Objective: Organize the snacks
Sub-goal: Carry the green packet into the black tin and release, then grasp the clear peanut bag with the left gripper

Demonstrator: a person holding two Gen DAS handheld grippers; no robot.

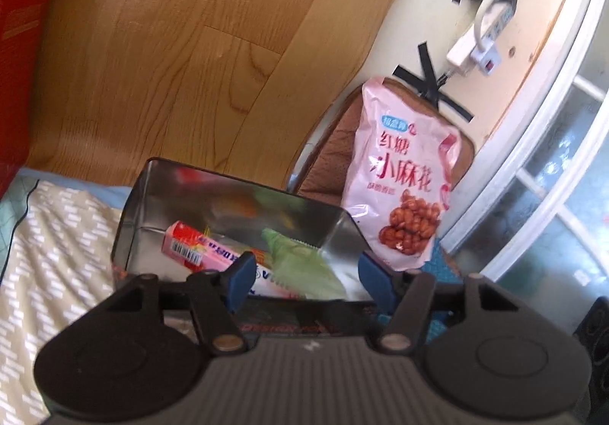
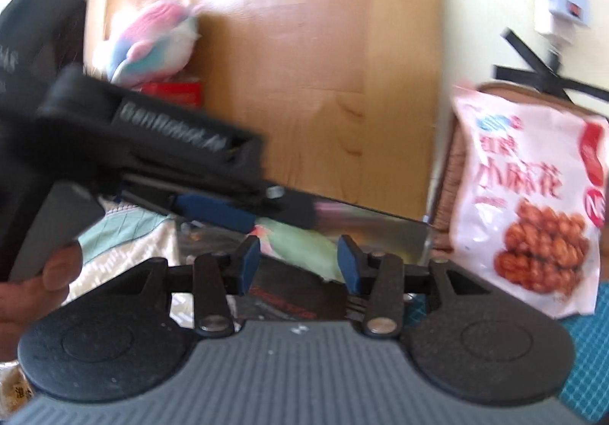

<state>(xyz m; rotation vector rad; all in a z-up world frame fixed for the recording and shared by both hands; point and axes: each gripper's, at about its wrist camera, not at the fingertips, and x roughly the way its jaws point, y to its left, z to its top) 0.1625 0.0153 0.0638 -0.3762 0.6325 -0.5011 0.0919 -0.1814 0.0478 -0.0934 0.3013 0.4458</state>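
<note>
An open metal tin [image 1: 160,196] sits on the bed. Inside lie a pink snack box [image 1: 190,248] and a pale green packet [image 1: 300,269]. My left gripper [image 1: 304,274] is open and empty, just above the tin's near edge. A pink bag of twisted dough snacks [image 1: 403,177] stands to the right of the tin, leaning on a brown chair cushion [image 1: 331,154]. In the right wrist view my right gripper [image 2: 300,261] is open and empty over the tin [image 2: 415,234], with the green packet [image 2: 300,246] between its fingers' line. The pink bag [image 2: 533,196] stands to its right.
The left gripper's body [image 2: 152,143] crosses the right wrist view from the left, held by a hand [image 2: 49,272]. A patterned bedcover [image 1: 49,253], a wooden headboard [image 1: 171,44], a red box [image 1: 19,63], a plush toy [image 2: 152,40] and a power strip [image 1: 479,44] surround the tin.
</note>
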